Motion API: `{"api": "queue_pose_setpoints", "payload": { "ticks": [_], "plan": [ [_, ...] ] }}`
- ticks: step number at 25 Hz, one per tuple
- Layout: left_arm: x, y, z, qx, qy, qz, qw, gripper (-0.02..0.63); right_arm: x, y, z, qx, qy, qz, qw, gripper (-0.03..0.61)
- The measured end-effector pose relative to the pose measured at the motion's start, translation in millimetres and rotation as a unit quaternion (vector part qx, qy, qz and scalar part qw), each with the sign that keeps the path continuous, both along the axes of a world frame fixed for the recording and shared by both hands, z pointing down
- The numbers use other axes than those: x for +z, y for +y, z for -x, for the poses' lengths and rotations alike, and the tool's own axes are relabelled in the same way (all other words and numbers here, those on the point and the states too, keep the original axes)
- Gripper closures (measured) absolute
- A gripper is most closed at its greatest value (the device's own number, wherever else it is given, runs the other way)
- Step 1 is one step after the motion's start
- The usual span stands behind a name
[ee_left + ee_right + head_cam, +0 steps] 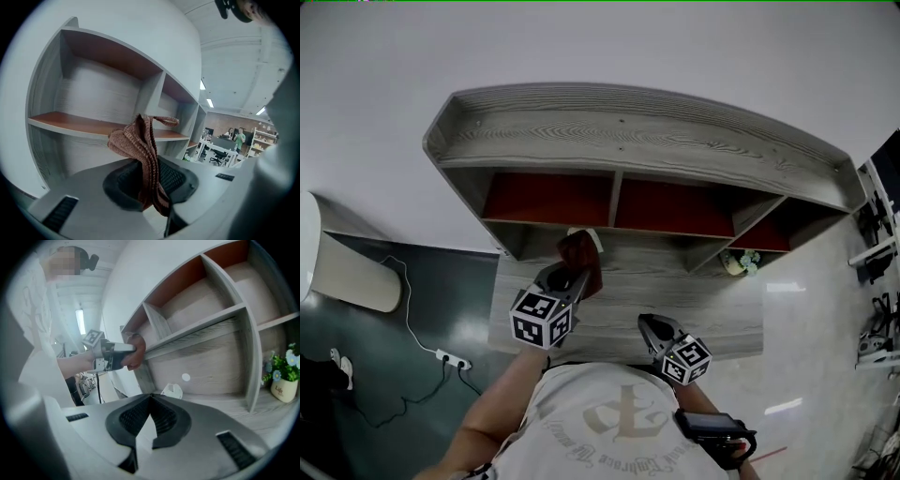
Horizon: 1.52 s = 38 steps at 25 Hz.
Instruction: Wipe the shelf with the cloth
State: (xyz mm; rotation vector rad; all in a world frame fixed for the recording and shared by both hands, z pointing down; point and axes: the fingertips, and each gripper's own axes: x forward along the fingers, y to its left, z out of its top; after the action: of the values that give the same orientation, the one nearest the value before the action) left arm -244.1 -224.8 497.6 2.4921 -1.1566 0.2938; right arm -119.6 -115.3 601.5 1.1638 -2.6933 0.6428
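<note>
While the cloth (139, 145) is clamped in the left gripper (149, 183) and held in front of the shelf (93, 124), the right gripper (150, 418) is seen closed and empty. The wiping is judged not yet begun.

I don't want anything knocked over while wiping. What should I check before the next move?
1. Cloth in grip: left claw is shut on it, ok.
2. Cloth touching the shelf: cannot tell.
3. Right claw out of the way: shut, empty and low near the body, ok.
4. Lower board free for a wipe: not ok, a small white object lies on it.
5. Flower pot safe: it stands at the right end, away from the cloth, ok.
</note>
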Motion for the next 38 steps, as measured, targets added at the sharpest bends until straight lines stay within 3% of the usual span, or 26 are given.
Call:
{"api": "queue_pose_setpoints", "payload": {
  "ticks": [10, 17, 22, 27, 30, 34, 38],
  "plan": [
    [3.5, 10.7, -28.2, 0.032, 0.02, 0.004, 0.9993, 0.523, 2.6, 8.6, -14.4, 0.027, 0.001, 0.005, 1.0, 0.574],
    [-24.5, -5.8, -70.9, 0.052, -0.019, -0.038, 0.9978, 0.523, 8.6, 12.5, -33.4, 0.046, -0.01, 0.011, 0.999, 0.574],
    [-48.3, -35.3, -98.5, 0.017, -0.074, -0.066, 0.995, 0.523, 3.6, 10.3, -56.2, 0.045, -0.018, 0.007, 0.999, 0.574],
    [-60.7, -64.7, -118.1, -0.028, -0.141, -0.082, 0.9863, 0.525, 3.5, 9.9, -88.5, 0.048, -0.03, 0.012, 0.998, 0.574],
    [-62.0, -74.9, -129.1, -0.041, -0.185, -0.089, 0.9778, 0.525, 2.1, 9.1, -101.5, 0.04, -0.035, 0.012, 0.999, 0.574],
    [-56.3, -90.0, -136.0, -0.066, -0.261, -0.085, 0.9593, 0.525, -1.4, 5.0, -119.6, 0.029, -0.043, 0.007, 0.999, 0.574],
    [-57.2, -102.3, -140.7, -0.09, -0.287, -0.067, 0.9513, 0.525, -3.7, 4.8, -135.2, 0.013, -0.051, 0.003, 0.999, 0.574]
  ]
}}
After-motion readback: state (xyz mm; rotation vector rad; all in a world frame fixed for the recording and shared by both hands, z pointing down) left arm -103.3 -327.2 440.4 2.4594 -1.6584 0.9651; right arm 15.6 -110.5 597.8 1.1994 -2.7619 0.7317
